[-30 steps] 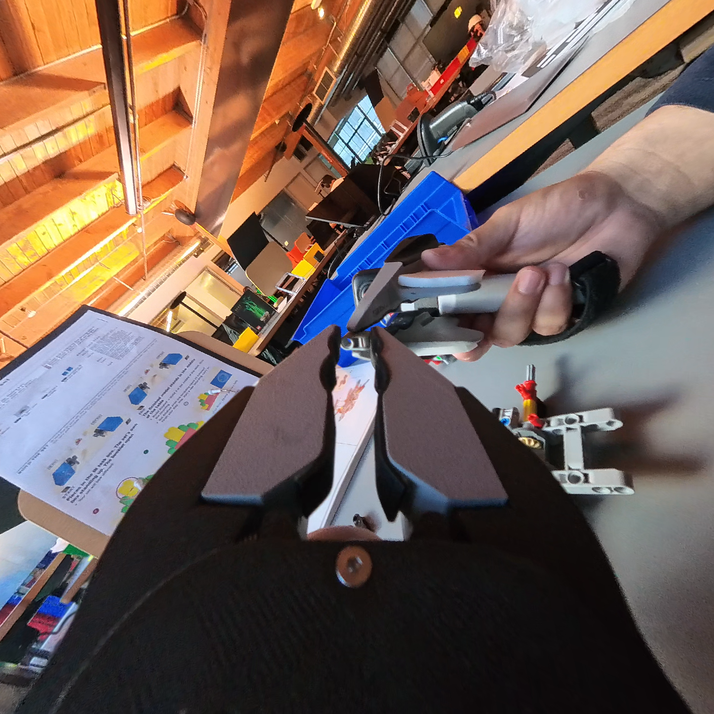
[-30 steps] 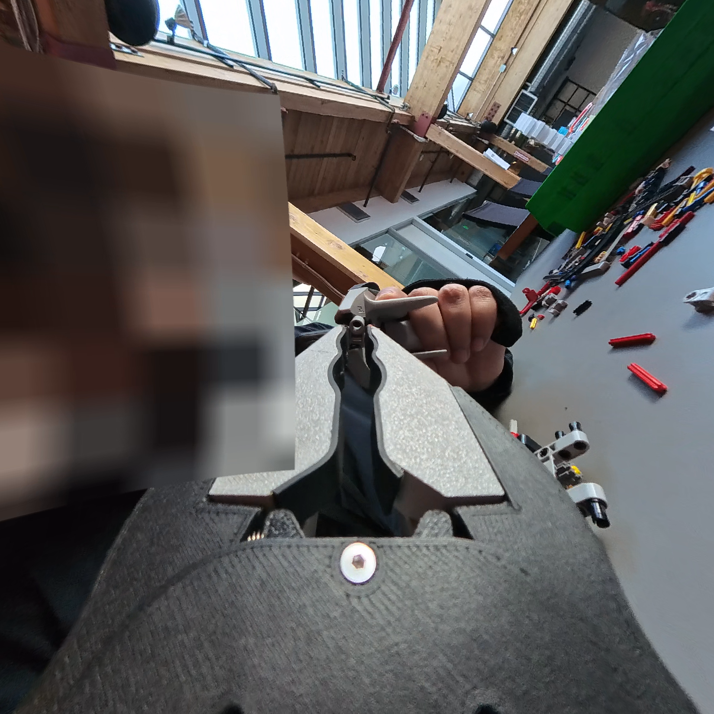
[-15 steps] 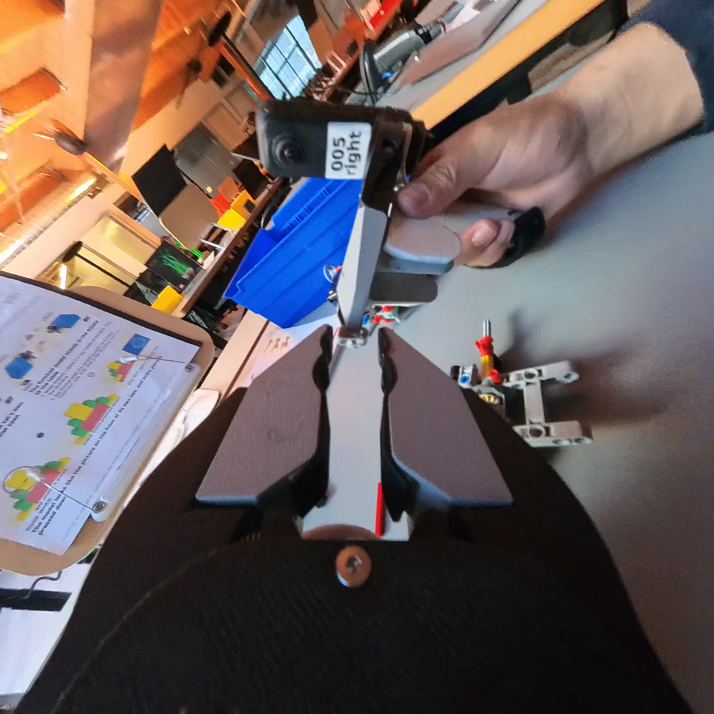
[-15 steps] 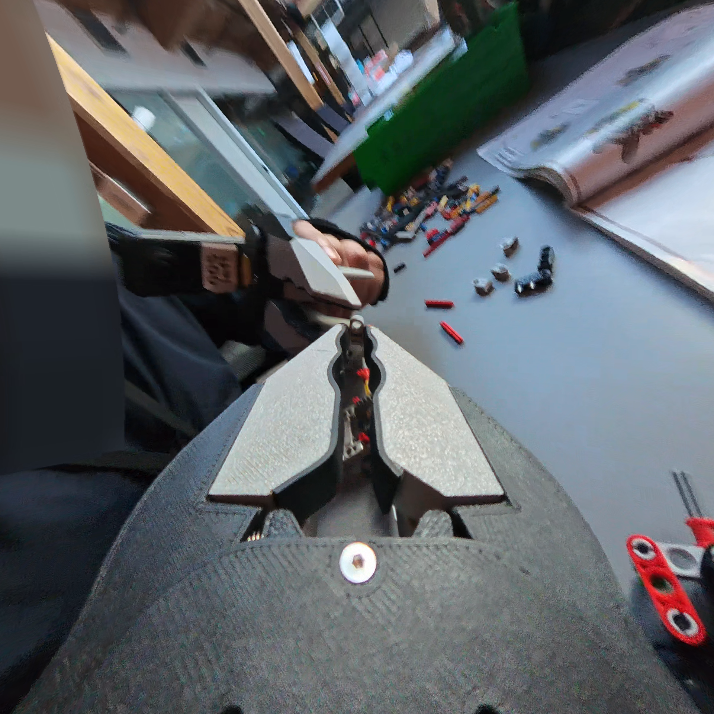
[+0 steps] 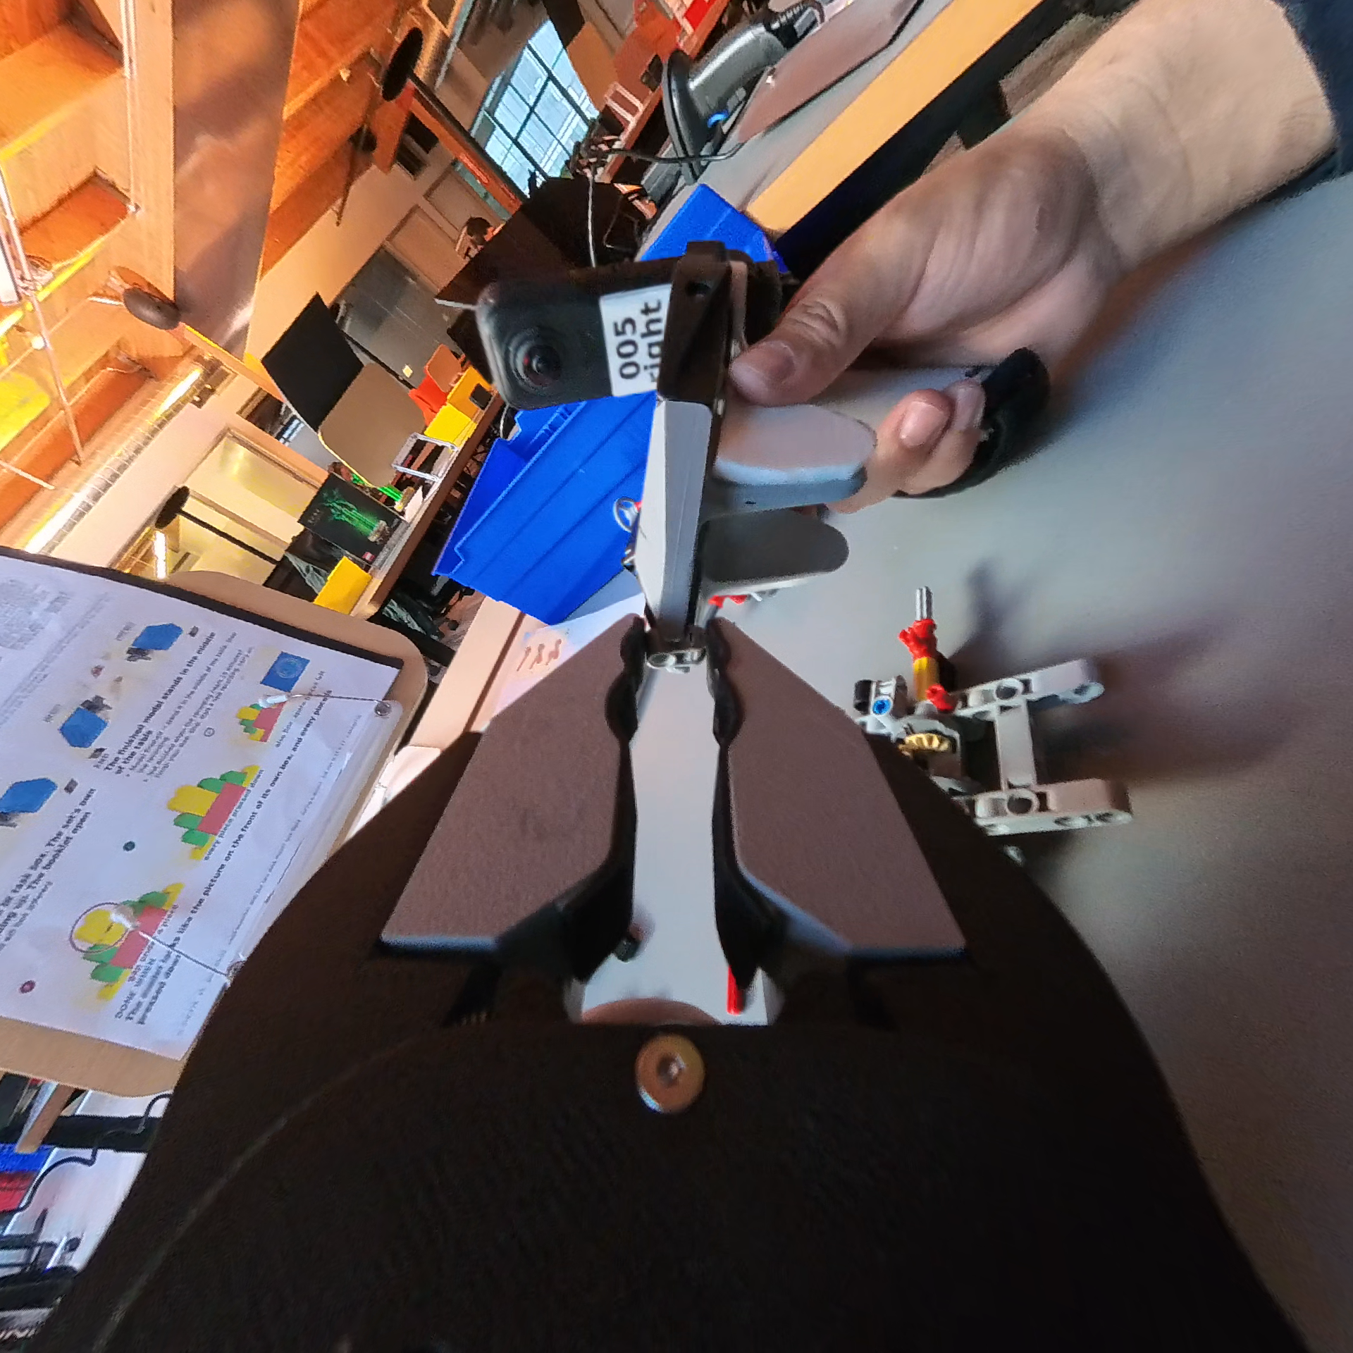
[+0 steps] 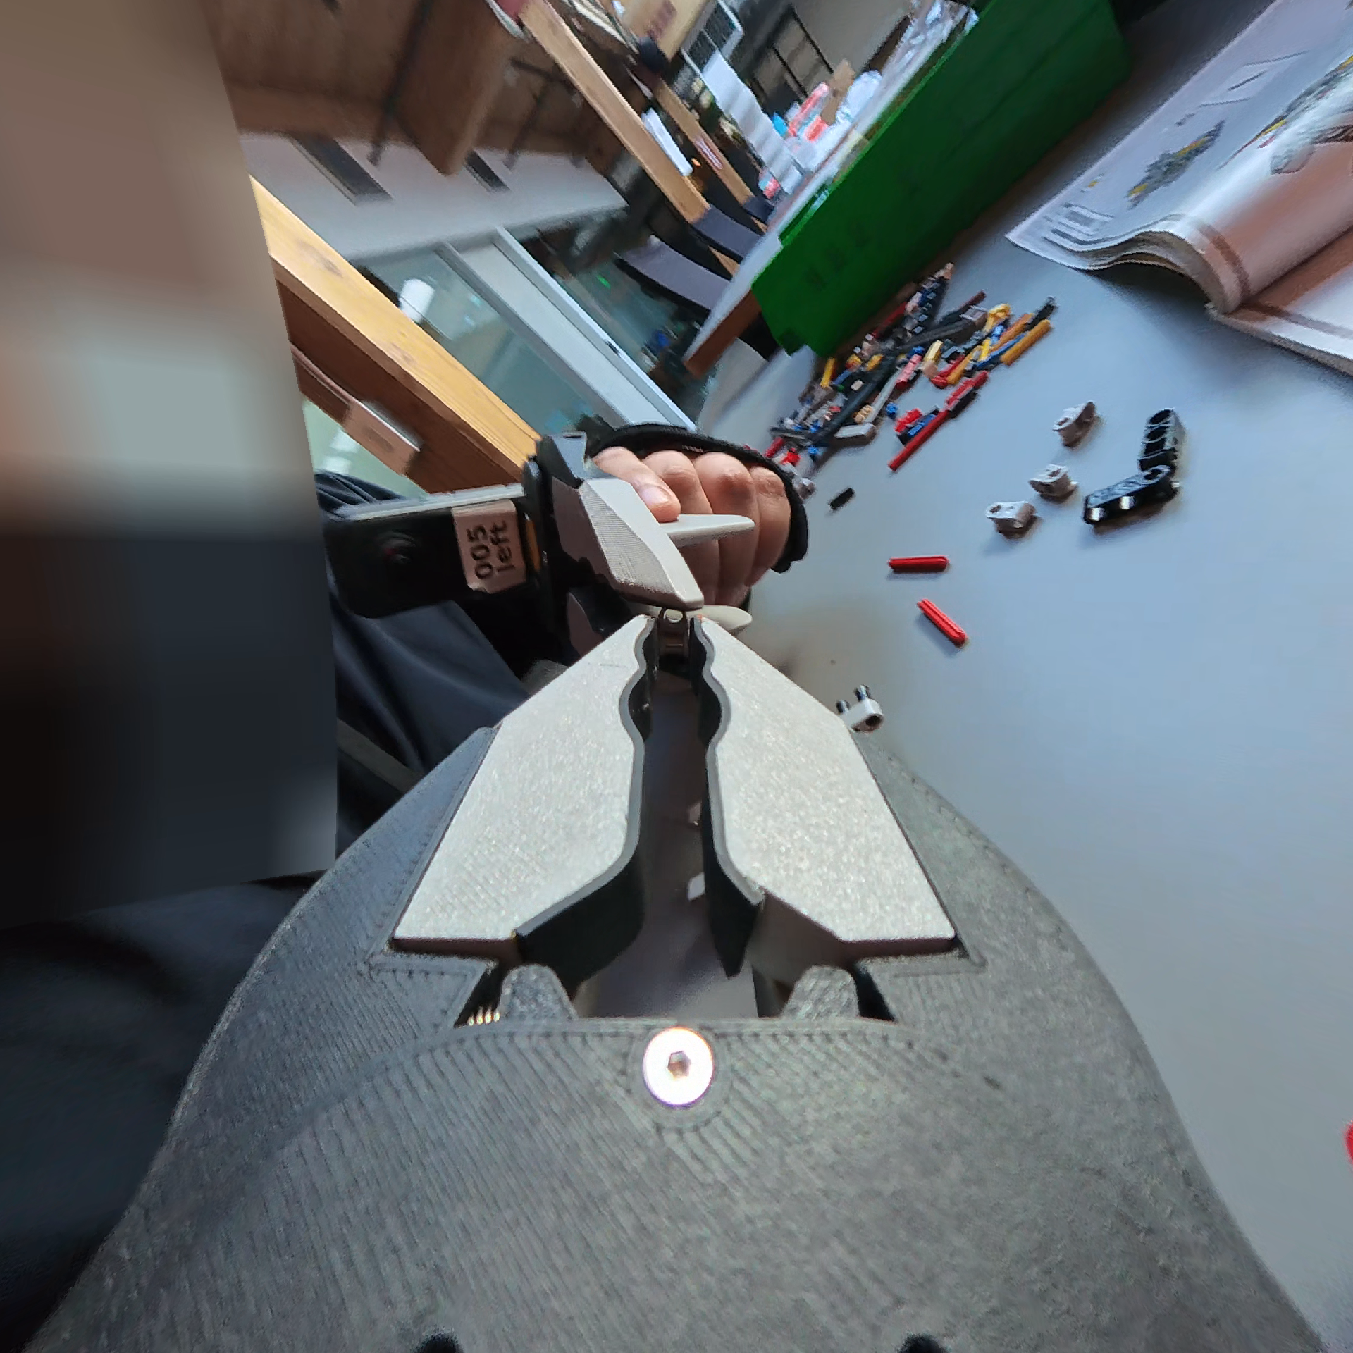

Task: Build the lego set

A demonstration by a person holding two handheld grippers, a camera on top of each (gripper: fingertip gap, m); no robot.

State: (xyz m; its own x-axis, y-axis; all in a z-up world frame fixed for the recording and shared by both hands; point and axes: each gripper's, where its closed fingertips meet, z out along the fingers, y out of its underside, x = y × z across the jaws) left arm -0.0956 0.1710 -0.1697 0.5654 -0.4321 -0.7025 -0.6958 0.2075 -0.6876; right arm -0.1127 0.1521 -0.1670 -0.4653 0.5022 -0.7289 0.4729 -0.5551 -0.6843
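My two grippers meet tip to tip above the grey table (image 5: 1208,512). In the left wrist view my left gripper (image 5: 675,653) has its dark pads against a small grey building piece (image 5: 675,659). My right gripper (image 5: 681,622) comes down onto the same piece from above, edge-on, held by a hand (image 5: 952,293). In the right wrist view my right gripper (image 6: 672,635) is closed on the small grey piece (image 6: 671,638). The left gripper (image 6: 662,597), held by a hand (image 6: 717,498), pinches the piece from the far side.
A grey frame assembly with red and yellow parts (image 5: 1003,739) lies to the right. Behind are a blue bin (image 5: 556,498) and a clipboard sheet (image 5: 146,769). The right wrist view shows loose parts (image 6: 915,373), red pins (image 6: 942,621), a grey connector (image 6: 864,714), a green bin (image 6: 915,183) and an open booklet (image 6: 1208,183). My two grippers' fingertips are within a few centimetres of each other.
Both grippers have tilted from the ceiling down toward the table while staying tip to tip. My left jaws stood wider half a second ago and have narrowed onto the grey piece.
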